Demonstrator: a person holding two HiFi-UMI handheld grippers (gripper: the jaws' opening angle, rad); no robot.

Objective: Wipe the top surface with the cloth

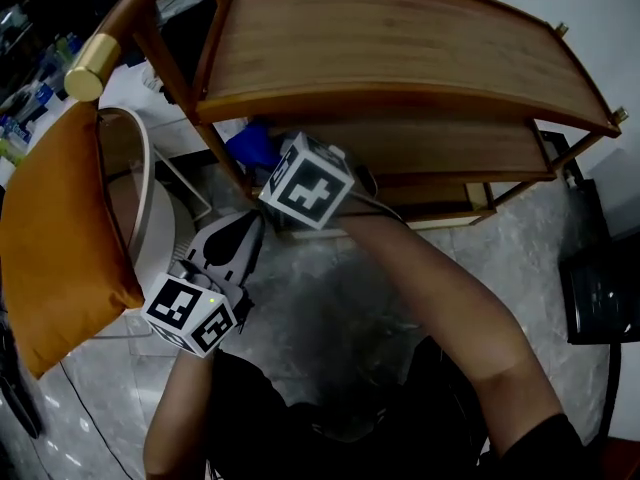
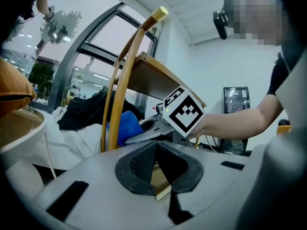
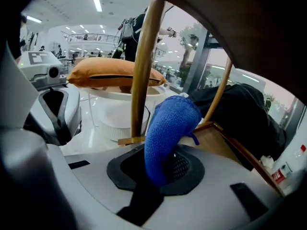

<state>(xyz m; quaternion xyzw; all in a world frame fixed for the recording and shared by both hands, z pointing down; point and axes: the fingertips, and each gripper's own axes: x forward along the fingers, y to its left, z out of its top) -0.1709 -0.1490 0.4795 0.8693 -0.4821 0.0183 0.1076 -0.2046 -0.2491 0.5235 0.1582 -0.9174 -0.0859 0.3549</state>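
Note:
The wooden shelf unit's curved top surface is bare. My right gripper reaches in below it, just over the lower shelf, and is shut on a blue cloth. In the right gripper view the cloth stands up out of the gripper beside a wooden post. My left gripper hangs lower left over the floor, apart from the shelf. Its jaws are shut, and it looks toward the cloth and the right gripper's marker cube.
A white chair with an orange cushion stands close at the left. The shelf's curved handle ends in a brass knob. A black device sits on the marble floor at the right. Dark clothing lies behind the shelf.

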